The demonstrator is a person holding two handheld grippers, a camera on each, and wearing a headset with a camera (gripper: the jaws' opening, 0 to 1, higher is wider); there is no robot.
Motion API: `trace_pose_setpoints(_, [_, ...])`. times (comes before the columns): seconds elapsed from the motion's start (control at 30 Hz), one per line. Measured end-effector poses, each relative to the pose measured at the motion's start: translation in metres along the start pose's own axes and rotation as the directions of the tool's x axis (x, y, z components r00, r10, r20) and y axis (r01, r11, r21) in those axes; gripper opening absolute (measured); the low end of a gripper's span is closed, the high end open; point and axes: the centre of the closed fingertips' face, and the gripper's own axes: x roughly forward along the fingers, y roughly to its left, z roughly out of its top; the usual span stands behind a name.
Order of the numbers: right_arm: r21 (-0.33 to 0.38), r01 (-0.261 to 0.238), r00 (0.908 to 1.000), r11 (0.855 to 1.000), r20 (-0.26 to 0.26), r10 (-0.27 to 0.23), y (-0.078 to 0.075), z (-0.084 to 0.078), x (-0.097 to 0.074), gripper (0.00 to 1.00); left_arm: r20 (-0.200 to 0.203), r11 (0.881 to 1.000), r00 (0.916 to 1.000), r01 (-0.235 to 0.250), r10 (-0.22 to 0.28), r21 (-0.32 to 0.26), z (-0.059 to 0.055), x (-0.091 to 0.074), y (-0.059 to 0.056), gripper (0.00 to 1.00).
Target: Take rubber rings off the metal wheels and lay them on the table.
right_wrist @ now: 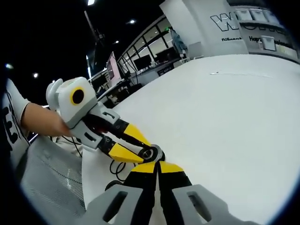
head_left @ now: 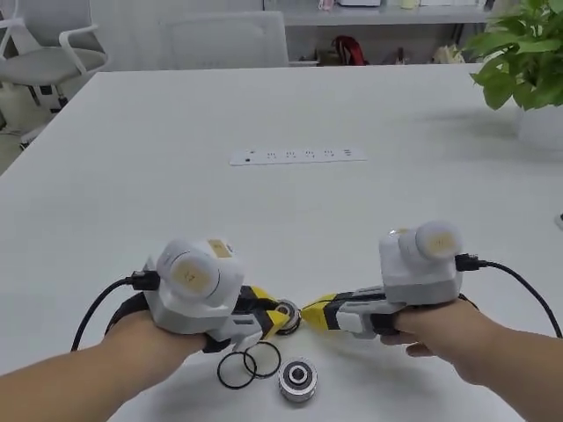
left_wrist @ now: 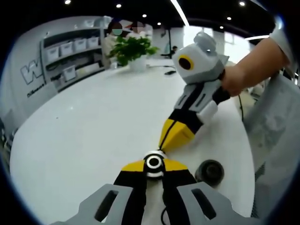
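Head view: left gripper (head_left: 274,319) clamped a small silver metal wheel (head_left: 287,315) near-centre, just above the white table (head_left: 264,220), right gripper (head_left: 310,315) jaws shut against its right rim, two thin black rubber rings (head_left: 219,369) lay loose nearer; left gripper view confirmed the clamp; right gripper view: the wheel's ring judged light, stretchy, best pinched at outer edge.

On the table (head_left: 378,220), the left gripper (head_left: 280,318) and right gripper (head_left: 308,314) meet tip to tip near the front edge, with a wheel (head_left: 287,314) between the left jaws. Just before them lie two overlapping rings (head_left: 250,364), and a second wheel (head_left: 297,380) sits just to their right. A power strip (head_left: 297,156) lies farther back, mid-table. A plant (head_left: 523,53) stands at the far right and a chair (head_left: 53,57) behind the far left corner.
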Motion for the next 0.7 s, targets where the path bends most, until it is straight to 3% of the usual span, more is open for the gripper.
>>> trace_pose_setpoints(0.1, [0.06,-0.006,0.9995,0.998,0.032,0.004,0.001,0.003,0.001,0.0,-0.002,1.0,1.0,0.0,0.0,0.003,0.0,0.0,0.0,0.11])
trace_pose_setpoints(0.27, [0.082,-0.012,0.9988,0.997,0.048,0.008,0.004,0.006,0.001,0.0,-0.003,1.0,1.0,-0.008,0.008,0.006,0.0,0.001,0.0,0.11])
trace_pose_setpoints(0.43, [0.071,-0.03,0.9983,0.997,0.053,0.027,0.013,0.009,0.004,0.0,-0.005,1.0,0.9999,-0.012,0.012,0.007,0.0,0.001,0.001,0.11])
trace_pose_setpoints(0.5, [0.076,-0.057,0.9965,0.995,0.065,0.052,0.019,0.012,0.006,0.0,-0.004,1.0,0.9999,-0.013,0.013,0.007,0.0,0.001,0.001,0.11])
trace_pose_setpoints(0.53, [0.073,-0.099,0.9921,0.992,0.084,0.093,0.029,0.017,0.007,0.0,-0.003,1.0,0.9999,-0.013,0.013,0.007,0.0,0.001,0.001,0.11])
trace_pose_setpoints(0.6, [0.013,-0.07,0.9951,0.997,0.072,0.069,0.029,0.018,0.009,0.0,0.0,1.0,0.9999,-0.013,0.013,0.007,0.0,0.001,0.001,0.11])
trace_pose_setpoints(0.63, [0.05,-0.114,0.9903,0.992,0.086,0.109,0.035,0.02,0.009,0.0,0.001,1.0,0.9999,-0.012,0.012,0.006,0.0,0.001,0.001,0.11])
trace_pose_setpoints(0.7, [0.041,-0.092,0.993,0.995,0.078,0.089,0.03,0.02,0.007,0.0,-0.001,1.0,0.9999,-0.01,0.01,0.009,0.0,0.001,0.001,0.11])
